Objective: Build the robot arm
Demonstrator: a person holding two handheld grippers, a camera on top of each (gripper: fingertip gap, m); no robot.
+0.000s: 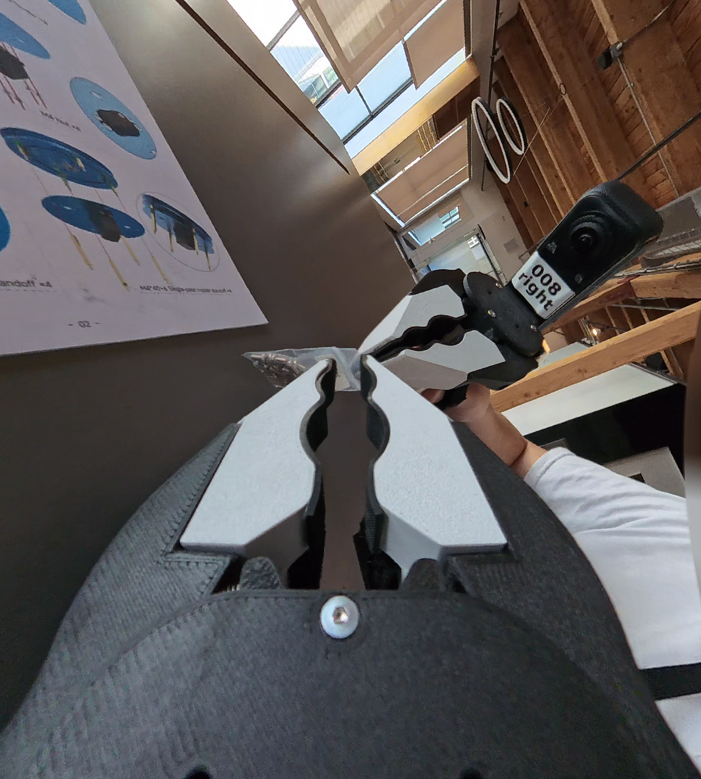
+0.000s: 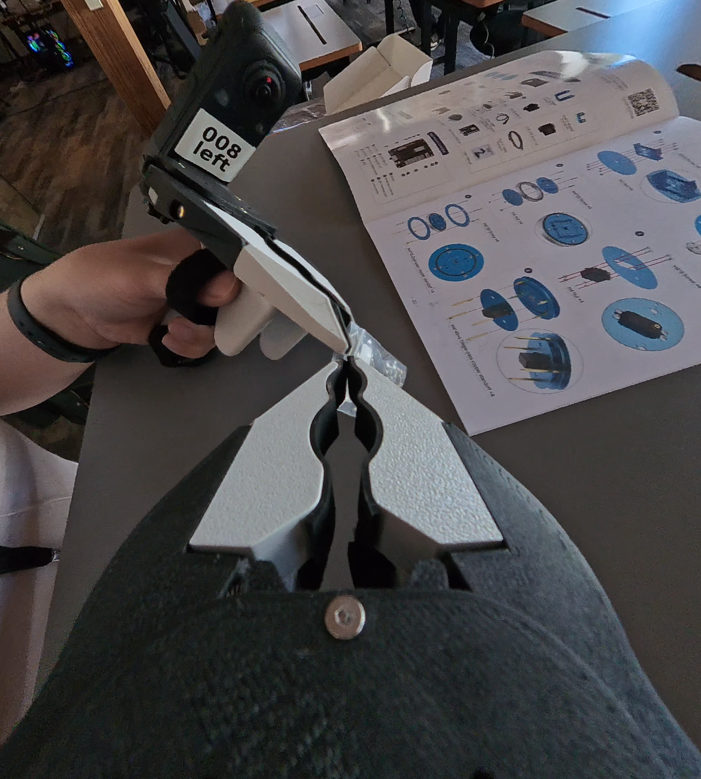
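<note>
A small clear plastic bag (image 1: pixel 285 361) with metal screws inside hangs just above the grey table (image 1: pixel 87 484). My left gripper (image 1: pixel 348 366) is shut on one edge of the bag. My right gripper (image 1: pixel 362 353) comes in from the right and is shut on the same edge, its tips touching the left gripper's tips. In the right wrist view, the right gripper (image 2: pixel 348 373) pinches the bag (image 2: pixel 382 362) from below. There the left gripper (image 2: pixel 346 352), held by a hand, pinches it from above left. Most of the bag is hidden behind the fingers.
An open instruction booklet (image 2: pixel 551 261) with blue part diagrams lies on the table (image 2: pixel 235 421) to the right of the grippers; it also shows in the left wrist view (image 1: pixel 66 189). A white open box (image 2: pixel 382 67) stands at the table's far edge. The person's white sleeve (image 1: pixel 614 569) is close by. The tips of both grippers are at nearly the same place.
</note>
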